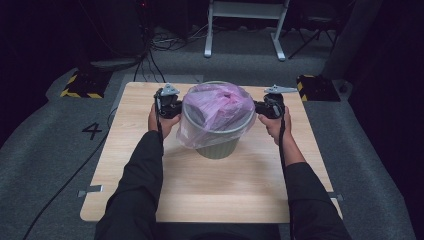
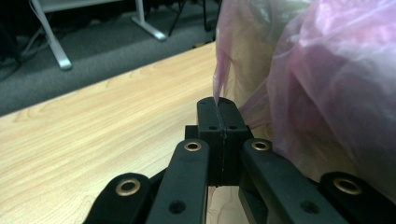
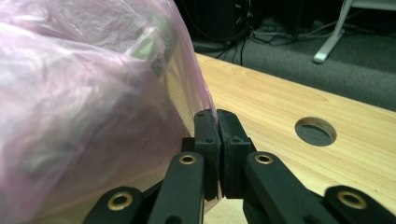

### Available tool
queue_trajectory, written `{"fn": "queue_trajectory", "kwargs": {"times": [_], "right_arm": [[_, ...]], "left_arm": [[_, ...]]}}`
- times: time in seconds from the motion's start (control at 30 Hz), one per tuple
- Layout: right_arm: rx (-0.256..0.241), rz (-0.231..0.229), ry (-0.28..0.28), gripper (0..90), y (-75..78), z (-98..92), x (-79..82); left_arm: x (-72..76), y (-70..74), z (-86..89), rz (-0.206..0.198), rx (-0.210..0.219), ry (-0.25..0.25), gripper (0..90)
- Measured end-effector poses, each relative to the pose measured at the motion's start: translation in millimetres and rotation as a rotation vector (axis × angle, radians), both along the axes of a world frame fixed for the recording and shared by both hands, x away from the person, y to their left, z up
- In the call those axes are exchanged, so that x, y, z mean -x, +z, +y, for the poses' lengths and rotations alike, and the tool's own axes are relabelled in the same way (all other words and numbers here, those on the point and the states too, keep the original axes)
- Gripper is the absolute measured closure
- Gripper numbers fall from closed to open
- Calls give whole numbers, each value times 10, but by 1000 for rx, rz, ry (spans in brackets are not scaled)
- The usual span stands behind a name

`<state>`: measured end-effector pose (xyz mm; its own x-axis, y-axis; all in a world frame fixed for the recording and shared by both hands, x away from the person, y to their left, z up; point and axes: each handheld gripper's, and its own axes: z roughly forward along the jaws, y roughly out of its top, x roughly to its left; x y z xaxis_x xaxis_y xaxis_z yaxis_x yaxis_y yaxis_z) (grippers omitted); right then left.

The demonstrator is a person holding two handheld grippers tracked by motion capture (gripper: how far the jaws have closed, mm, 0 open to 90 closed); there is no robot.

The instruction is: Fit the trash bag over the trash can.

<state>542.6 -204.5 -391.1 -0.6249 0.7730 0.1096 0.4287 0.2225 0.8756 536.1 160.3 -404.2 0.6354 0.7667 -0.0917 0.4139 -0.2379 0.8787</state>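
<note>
1. Standing near the middle of the wooden table is a grey-green bin, upright, with a pink translucent plastic bag draped over its rim and down part of its outer wall.
2. My left gripper sits at the bin's left side, at rim height. In the left gripper view its jaws are pressed together with a thin edge of the pink bag pinched between them.
3. My right gripper sits at the bin's right side, at matching height. In the right gripper view its jaws are likewise closed on a fold of the bag.
4. A round hole in the tabletop lies beyond the right gripper, apart from the bag.
5. Dark sleeves cover both my forearms. Grey carpet surrounds the table; the white legs of a frame stand on it beyond the far edge.
</note>
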Motion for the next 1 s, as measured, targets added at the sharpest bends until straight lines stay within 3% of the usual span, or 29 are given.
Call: {"fn": "queue_trajectory", "kwargs": {"times": [0.07, 0.1, 0.23, 0.3, 0.37, 0.4, 0.43, 0.53, 0.6, 0.63, 0.67, 0.7, 0.73, 0.8, 0.87, 0.9, 0.97, 1.0], "right_arm": [[10, 18, -4, 880, 14, 10, -31], [17, 20, -11, 879, 24, 16, -45], [19, 34, -9, 875, 27, 33, -75], [16, 83, 5, 870, -12, 43, -93], [25, 95, 7, 869, -23, 45, -101], [50, 165, 29, 854, -76, 51, -123], [67, 185, 29, 854, -111, 52, -128], [61, 162, 35, 854, -172, 0, -82], [47, 153, 41, 854, -190, -56, -42], [41, 141, 38, 846, -196, -92, -18], [41, 141, 38, 846, -196, -92, -18], [22, 91, 65, 746, -184, -175, 29], [22, 91, 65, 746, -184, -175, 29], [6, 64, 50, 664, -141, -251, 63], [-16, 24, 50, 615, -73, -352, 120], [3, -10, 50, 557, -22, -415, 179], [-4, -14, 59, 532, 0, -452, 205], [-20, -26, 92, 480, 41, -523, 274]], "left_arm": [[-60, 7, 1, 38, 0, 7, 900], [-60, 7, 1, 38, 0, 7, 900], [-128, -38, -52, 105, -48, -20, 900], [-151, -95, -72, 164, -48, -62, 900], [-151, -124, -72, 185, -59, -58, 900], [-152, -150, -69, 204, -55, -70, 900], [-122, -203, -54, 211, -68, -80, 900], [-34, -242, 30, 177, -30, -80, 899], [25, -262, 94, 160, -27, -73, 897], [72, -270, 126, 138, -51, -48, 887], [72, -270, 126, 138, -51, -48, 803], [141, -252, 206, 99, -36, 17, 662], [141, -252, 206, 99, -36, 17, 598], [233, -204, 330, 57, 9, 44, 561], [335, -144, 429, 13, 10, 64, 422], [423, -98, 508, -17, 9, 72, 356], [461, -80, 541, -31, 8, 69, 317], [524, -52, 593, -53, 1, 69, 304]]}}
